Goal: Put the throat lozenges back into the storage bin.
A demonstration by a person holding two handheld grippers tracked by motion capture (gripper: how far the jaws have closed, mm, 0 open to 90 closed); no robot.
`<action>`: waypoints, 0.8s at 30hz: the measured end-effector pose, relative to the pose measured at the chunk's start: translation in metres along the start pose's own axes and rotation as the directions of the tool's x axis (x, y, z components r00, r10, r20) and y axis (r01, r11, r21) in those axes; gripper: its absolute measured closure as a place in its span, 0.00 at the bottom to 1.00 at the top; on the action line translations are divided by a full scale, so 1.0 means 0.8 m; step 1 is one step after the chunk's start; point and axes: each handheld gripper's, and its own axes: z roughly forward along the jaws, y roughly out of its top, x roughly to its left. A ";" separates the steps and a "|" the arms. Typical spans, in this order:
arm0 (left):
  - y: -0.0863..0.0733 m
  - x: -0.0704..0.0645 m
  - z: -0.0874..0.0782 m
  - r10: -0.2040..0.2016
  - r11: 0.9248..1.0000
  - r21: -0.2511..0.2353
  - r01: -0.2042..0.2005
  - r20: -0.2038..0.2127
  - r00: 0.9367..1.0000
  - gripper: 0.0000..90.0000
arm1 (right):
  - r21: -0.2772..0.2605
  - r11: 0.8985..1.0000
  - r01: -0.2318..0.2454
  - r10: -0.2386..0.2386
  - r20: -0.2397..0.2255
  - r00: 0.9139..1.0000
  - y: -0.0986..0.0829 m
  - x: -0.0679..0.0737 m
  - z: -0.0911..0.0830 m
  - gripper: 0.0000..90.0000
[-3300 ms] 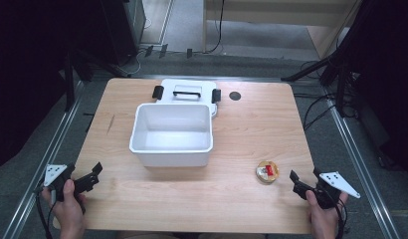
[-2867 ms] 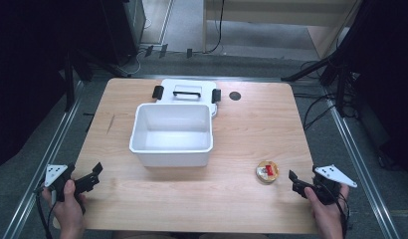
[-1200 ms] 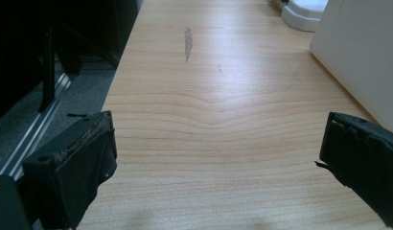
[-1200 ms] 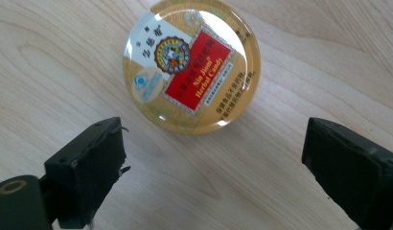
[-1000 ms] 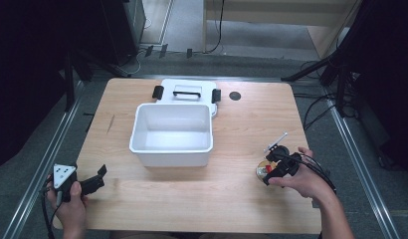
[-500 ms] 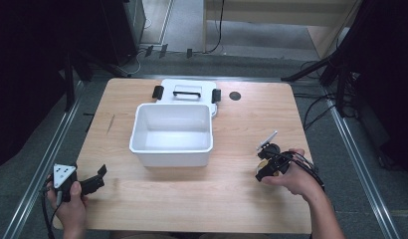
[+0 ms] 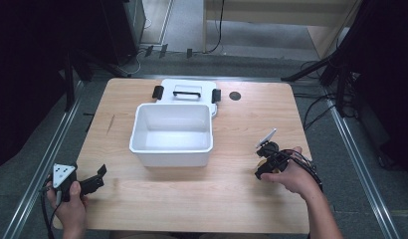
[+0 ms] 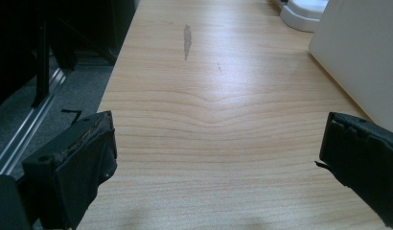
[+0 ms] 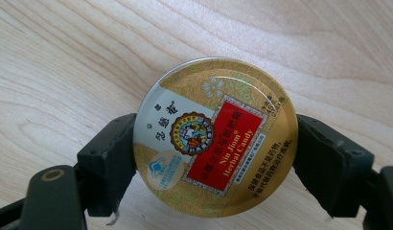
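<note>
Plenty of bare wooden table (image 7: 242, 199) to work with: the whole strip along the bottom of the high view is open, and so is the right side past the white bin (image 7: 172, 133). The bin sits just left of centre, with its lid (image 7: 187, 93) lying flat behind it toward the top of the frame. There's a small dark round mark (image 7: 235, 95) beside the lid.

My left gripper (image 7: 92, 182) is parked at the lower left, right by the table's left edge, jaws spread wide with nothing between them. In its own view I get just wood grain between them and the bin wall at upper right.

My right gripper (image 7: 265, 164) is right of centre, near the table's right edge, jaws pinching a round candy tin (image 9: 214, 136) by its sides. The tin is gold-rimmed with a red label reading "Nin Jiom Herbal Candy", lid face-up in the right gripper view.
</note>
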 end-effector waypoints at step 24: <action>0.001 0.001 0.001 -0.015 1.000 0.008 0.015 -0.005 1.000 0.00 | -0.055 0.997 0.047 -0.050 -0.044 0.998 0.039 0.011 -0.050 0.23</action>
